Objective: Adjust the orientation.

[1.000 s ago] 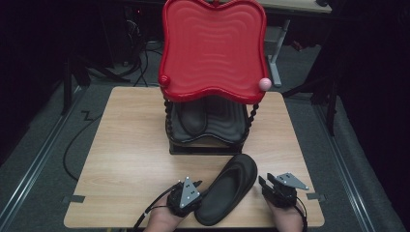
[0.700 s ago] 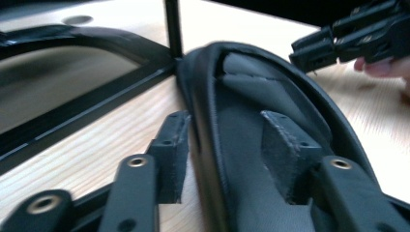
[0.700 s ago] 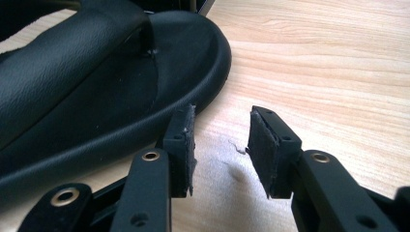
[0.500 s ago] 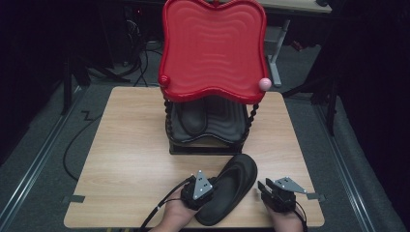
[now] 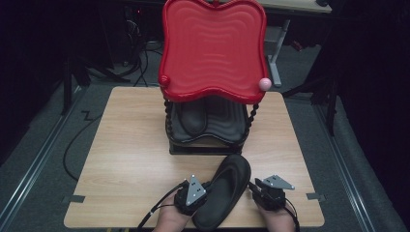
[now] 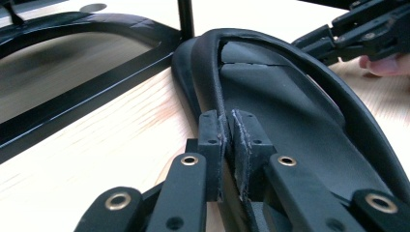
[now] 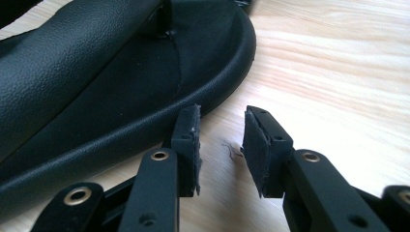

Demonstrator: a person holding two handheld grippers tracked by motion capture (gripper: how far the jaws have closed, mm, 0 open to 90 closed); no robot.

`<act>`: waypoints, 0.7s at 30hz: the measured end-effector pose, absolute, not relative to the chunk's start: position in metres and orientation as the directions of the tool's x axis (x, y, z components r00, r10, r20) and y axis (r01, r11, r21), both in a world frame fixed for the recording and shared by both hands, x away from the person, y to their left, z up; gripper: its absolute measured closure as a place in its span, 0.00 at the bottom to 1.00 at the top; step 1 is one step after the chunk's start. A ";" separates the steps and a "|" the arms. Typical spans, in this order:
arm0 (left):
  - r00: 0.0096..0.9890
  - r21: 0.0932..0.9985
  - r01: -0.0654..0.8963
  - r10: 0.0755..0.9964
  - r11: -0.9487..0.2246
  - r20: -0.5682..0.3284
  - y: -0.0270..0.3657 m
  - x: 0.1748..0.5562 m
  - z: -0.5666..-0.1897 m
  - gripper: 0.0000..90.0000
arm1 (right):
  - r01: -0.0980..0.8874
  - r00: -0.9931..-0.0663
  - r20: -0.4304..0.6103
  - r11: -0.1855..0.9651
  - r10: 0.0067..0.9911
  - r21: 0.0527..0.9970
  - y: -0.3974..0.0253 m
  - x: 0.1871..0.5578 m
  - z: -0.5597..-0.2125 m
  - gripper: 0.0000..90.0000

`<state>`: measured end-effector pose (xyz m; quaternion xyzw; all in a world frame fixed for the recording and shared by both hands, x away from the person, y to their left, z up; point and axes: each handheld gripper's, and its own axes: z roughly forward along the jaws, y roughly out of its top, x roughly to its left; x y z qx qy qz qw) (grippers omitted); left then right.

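Left gripper (image 6: 227, 140) clamped on sandal (image 6: 300, 121)

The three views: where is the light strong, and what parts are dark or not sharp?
High view: the pale wooden table is evenly lit, the room around it almost black, and soft glare lies on the glossy red wavy tray. Left gripper view: the black rubber sandal is sharp near the left tool, the black frame behind blurs. Right gripper view: the right tool is sharp, the far wood overexposed.

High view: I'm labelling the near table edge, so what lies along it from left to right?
Left gripper → black sandal → right gripper, all on the wooden table.
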<state>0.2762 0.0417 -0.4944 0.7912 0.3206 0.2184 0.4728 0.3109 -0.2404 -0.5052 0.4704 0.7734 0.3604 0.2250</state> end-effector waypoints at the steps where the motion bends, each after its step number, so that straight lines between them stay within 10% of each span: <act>1: 0.696 0.889 0.303 0.717 -0.344 0.041 0.044 0.275 -0.494 0.91 | 0.564 -0.465 -0.011 0.305 0.885 0.768 -0.237 0.312 -0.505 0.75; 14: 0.606 0.891 0.358 0.795 -0.278 0.005 0.076 0.262 -0.501 0.72 | 0.524 -0.567 -0.009 0.369 0.824 0.768 -0.191 0.332 -0.506 0.75; 21: 0.617 0.889 0.389 0.785 -0.241 -0.057 0.075 0.266 -0.502 0.82 | 0.538 -0.573 0.011 0.366 0.820 0.759 -0.195 0.329 -0.507 0.74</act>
